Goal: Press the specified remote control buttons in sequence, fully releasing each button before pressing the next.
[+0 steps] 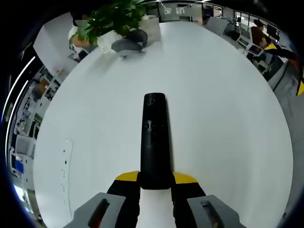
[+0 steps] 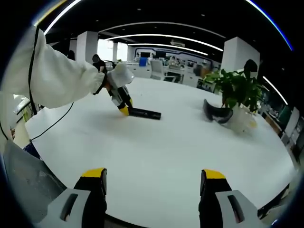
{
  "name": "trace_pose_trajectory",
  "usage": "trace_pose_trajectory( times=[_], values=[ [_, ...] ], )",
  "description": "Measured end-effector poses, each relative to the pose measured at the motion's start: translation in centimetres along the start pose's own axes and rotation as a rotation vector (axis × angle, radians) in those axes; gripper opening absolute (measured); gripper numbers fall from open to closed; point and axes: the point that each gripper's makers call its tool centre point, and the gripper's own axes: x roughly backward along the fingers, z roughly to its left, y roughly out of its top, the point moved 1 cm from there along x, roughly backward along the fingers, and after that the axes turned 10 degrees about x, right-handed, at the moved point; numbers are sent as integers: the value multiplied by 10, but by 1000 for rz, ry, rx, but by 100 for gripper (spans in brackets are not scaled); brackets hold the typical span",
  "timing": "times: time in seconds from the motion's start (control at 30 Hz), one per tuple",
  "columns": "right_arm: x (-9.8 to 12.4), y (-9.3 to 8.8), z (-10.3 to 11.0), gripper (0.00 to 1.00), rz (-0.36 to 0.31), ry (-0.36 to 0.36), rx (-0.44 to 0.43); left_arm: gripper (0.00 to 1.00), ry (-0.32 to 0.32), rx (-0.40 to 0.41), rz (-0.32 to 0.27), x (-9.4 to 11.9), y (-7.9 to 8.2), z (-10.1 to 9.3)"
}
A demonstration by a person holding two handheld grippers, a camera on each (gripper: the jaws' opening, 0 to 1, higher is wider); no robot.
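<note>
In the left gripper view, the left gripper (image 1: 155,183) stands at the bottom centre of the frame with its yellow-tipped jaws closed on the near end of a black remote control (image 1: 155,140). The remote lies flat on the white table (image 1: 228,109) and runs straight up the middle of the frame, its small buttons just visible along its upper face. At the upper left of this view a potted plant (image 1: 111,19) stands on the table, with a dark grey curved object (image 1: 128,43) lying just beside it. A flat white strip (image 1: 65,171) lies on the table at the lower left.

In the right gripper view, the right gripper (image 2: 152,183) rises from the bottom edge with its jaws spread wide apart, nothing between them, above bare table. This view shows the scene from the side: a white sleeve (image 2: 52,76) reaches in from the upper left and the left gripper clamps one end of the remote at centre left. The plant sits at the right, the dark curved object next to it.
</note>
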Motion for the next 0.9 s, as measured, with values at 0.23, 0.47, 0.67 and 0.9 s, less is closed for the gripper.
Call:
trace_pose_trajectory(
  times=[0.23,0.47,0.67,0.9],
  values=[
    [0,1,1,80,-2,5,10,24,-67,39,20,5,2,-6],
    [2,3,1,80,-22,7,12,43,29,91,-2,8,2,7],
    [4,7,0,80,-46,0,10,78,114,230,23,10,-5,25],
    [6,12,1,83,-78,5,12,98,150,443,-140,40,-4,13]
  ],
)
